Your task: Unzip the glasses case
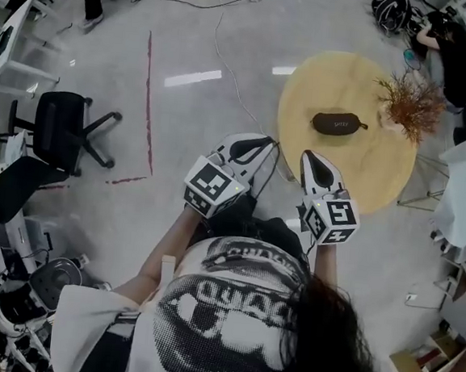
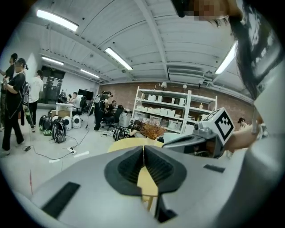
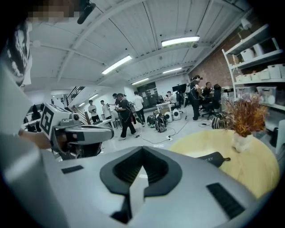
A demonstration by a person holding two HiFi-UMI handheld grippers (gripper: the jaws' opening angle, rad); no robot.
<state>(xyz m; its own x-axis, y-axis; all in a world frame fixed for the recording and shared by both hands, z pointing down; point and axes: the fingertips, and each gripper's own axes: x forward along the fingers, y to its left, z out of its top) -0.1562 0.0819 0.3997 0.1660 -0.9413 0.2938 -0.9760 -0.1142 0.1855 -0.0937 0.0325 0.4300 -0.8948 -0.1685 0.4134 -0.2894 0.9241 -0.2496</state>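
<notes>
Operator wears a white short-sleeved T-shirt (image 1: 207, 300) with a large black halftone print; long dark hair (image 1: 325, 335). Left gripper (image 1: 268, 142) and right gripper (image 1: 309, 155): pale grey shells, black ribbed lining inside the jaws, black inlay strips on top. Each carries a white cube (image 1: 213, 186) bearing black square markers.

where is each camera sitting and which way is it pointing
Head view: on the person's head, looking steeply down at the floor and round table; shows shirt, arms, left hand-held gripper and right hand-held gripper.
Left gripper view: rides the left hand-held gripper, looking along its shut jaws toward the table; the right one shows alongside.
Right gripper view: rides the right hand-held gripper, jaws shut, facing the glasses case and dried plant.
Shared: all three see the table.
</notes>
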